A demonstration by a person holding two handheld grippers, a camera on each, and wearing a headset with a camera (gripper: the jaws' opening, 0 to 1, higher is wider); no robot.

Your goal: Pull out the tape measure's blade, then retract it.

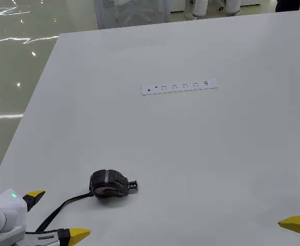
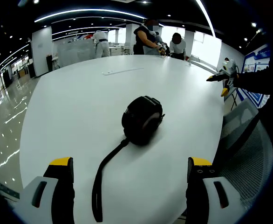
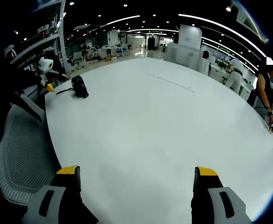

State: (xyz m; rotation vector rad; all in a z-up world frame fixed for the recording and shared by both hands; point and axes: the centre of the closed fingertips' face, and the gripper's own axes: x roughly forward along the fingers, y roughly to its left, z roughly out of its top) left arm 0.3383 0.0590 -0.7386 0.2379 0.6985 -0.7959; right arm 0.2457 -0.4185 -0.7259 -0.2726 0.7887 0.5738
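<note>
Near the counter's (image 1: 201,143) front-left edge, black tape measure (image 1: 109,184) lies free, its strap (image 1: 63,207) trailing toward the left gripper (image 1: 58,214). That gripper's jaws are spread, just short of it, not touching. Right gripper (image 3: 136,170) also spread, holding nothing, well apart to the right. White power strip (image 1: 179,86) lies farther back.

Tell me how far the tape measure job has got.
Nothing looks done: the tape measure lies on the table with no blade pulled out. In hand: the left gripper is open, aimed at it, not touching; the right gripper is open, far off. To do: grasp, pull, retract.
</note>
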